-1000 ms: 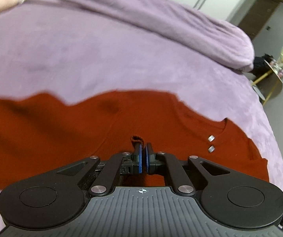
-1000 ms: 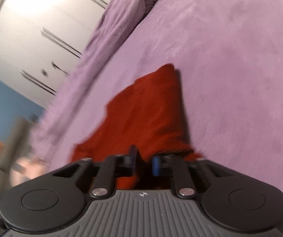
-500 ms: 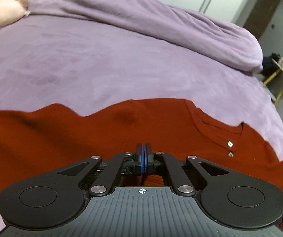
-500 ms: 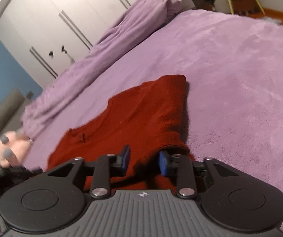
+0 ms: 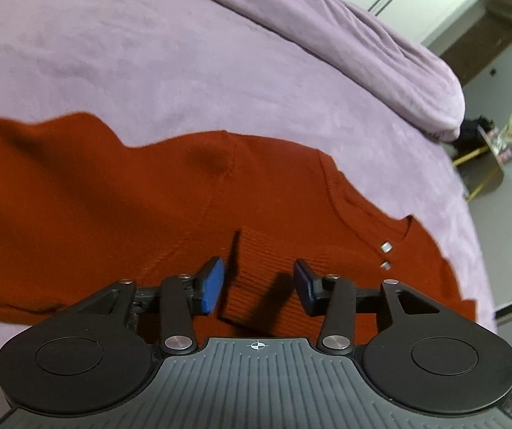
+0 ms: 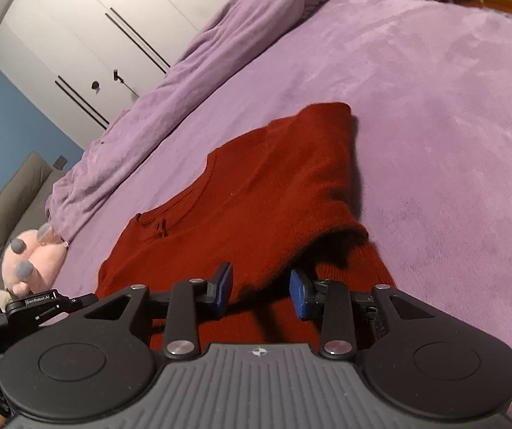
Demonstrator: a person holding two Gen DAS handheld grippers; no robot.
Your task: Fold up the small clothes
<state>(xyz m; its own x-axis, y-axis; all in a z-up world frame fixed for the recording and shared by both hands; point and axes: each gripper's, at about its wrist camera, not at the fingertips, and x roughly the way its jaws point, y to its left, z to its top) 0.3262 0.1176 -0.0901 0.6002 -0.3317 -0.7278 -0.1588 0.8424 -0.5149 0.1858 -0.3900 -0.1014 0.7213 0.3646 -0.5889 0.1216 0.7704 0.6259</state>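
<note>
Across the purple bed cover (image 5: 191, 71) a rust-red knit sweater (image 5: 88, 214) is spread, its long axis running left to right in the left wrist view, with the collar and two small metal snaps (image 5: 385, 255) toward the right. A ribbed cuff (image 5: 256, 279), folded in over the body, is seen lying directly ahead of the left gripper (image 5: 259, 286), between its blue pads but not pressed by them; the jaws have just been opening and are held apart, so the cuff is judged to be released. From the right wrist view the right gripper (image 6: 260, 293) is held low over the near part of the garment, its jaws likewise apart after a recent opening, with a dark fold of knit below the gap and nothing clamped. The folded-in right sleeve (image 6: 324, 164) is laid along the sweater's right edge, running away from the jaws. The next fold is judged to turn on the near edge, closest to both grippers. A bunched duvet (image 6: 198, 82) lies far off, and a pink plush toy (image 6: 30, 261) at the far left; neither stands in the way.
</note>
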